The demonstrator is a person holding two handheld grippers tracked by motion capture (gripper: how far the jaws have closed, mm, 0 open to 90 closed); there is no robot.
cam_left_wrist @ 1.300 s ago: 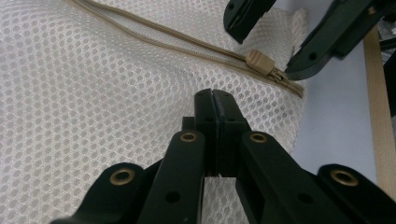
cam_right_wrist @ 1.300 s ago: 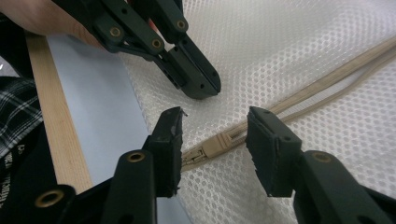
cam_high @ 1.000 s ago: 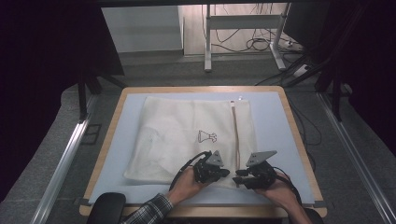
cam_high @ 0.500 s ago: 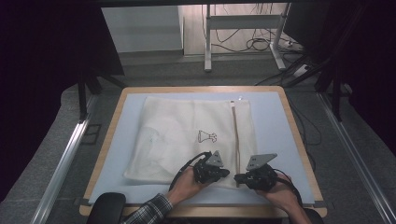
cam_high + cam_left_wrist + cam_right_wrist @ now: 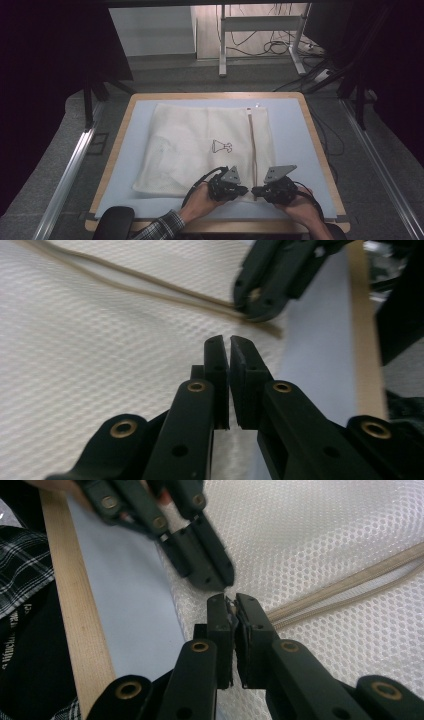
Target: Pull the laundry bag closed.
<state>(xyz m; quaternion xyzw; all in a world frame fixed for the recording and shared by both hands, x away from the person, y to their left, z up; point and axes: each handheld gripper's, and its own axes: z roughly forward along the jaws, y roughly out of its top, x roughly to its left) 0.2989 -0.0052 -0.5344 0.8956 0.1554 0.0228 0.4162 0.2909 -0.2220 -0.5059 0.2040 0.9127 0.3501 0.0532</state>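
A white mesh bag (image 5: 200, 150) lies flat on the pale blue mat (image 5: 292, 130), its beige zipper (image 5: 252, 150) running from the far edge toward the person. At the bag's near edge the left gripper (image 5: 245, 189) has its jaws nearly together, on nothing visible. Just beside it, the right gripper (image 5: 254, 190) is clamped on the zipper's near end.

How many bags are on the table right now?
1. A single white mesh bag lies flat on the table, with both grippers at its near edge by the zipper. Nothing suggests another underneath.
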